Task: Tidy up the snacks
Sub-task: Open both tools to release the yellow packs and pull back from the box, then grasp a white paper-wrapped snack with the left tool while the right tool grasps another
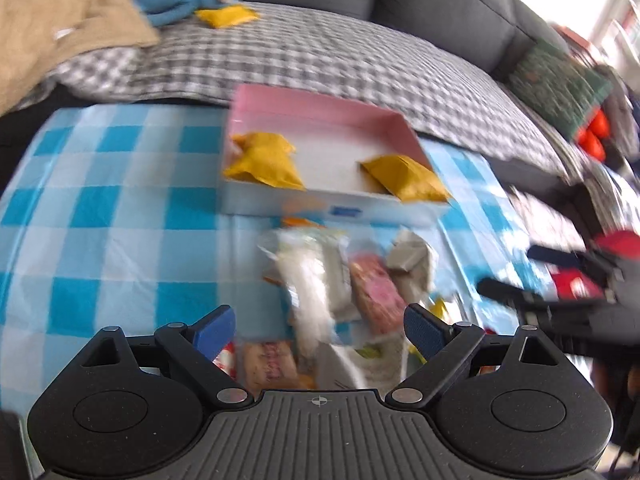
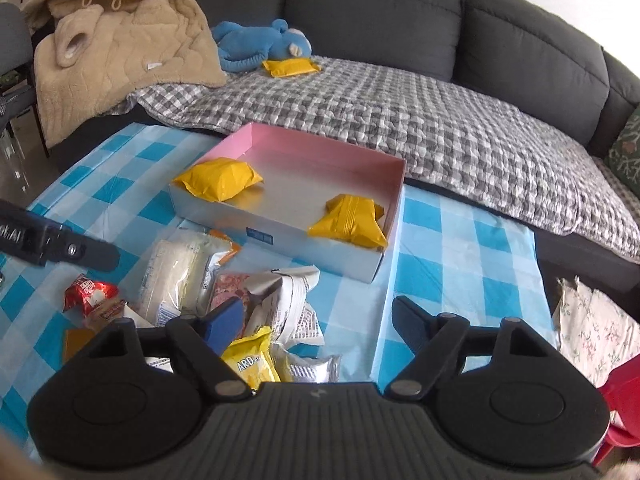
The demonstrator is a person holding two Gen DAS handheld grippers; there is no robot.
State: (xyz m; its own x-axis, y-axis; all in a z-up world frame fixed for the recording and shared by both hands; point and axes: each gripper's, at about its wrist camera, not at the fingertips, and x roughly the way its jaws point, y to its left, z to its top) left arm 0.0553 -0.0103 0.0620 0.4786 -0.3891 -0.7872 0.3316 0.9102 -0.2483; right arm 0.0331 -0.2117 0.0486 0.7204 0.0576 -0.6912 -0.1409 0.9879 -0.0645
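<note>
bright daylight | left view motion-blurred (right view sharp) | fisheye bending at edges

Behind, I see a grey sofa (image 2: pixel 372 4): blue plush toy (image 2: pixel 256 46), beige fleece coat (image 2: pixel 120 52), checked quilt (image 2: pixel 400 116) on it.

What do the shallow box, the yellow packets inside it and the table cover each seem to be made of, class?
Shallow box: probably thin card, with straight folded walls, matt pink inside, white outside.
Yellow packets: likely plastic film, glossy, puffed, with crimped ends and a back seam.
Table cover: looks like thin plastic sheet, blue-and-white checked, with a slight sheen and sharp fold creases; it could be coated paper.
</note>
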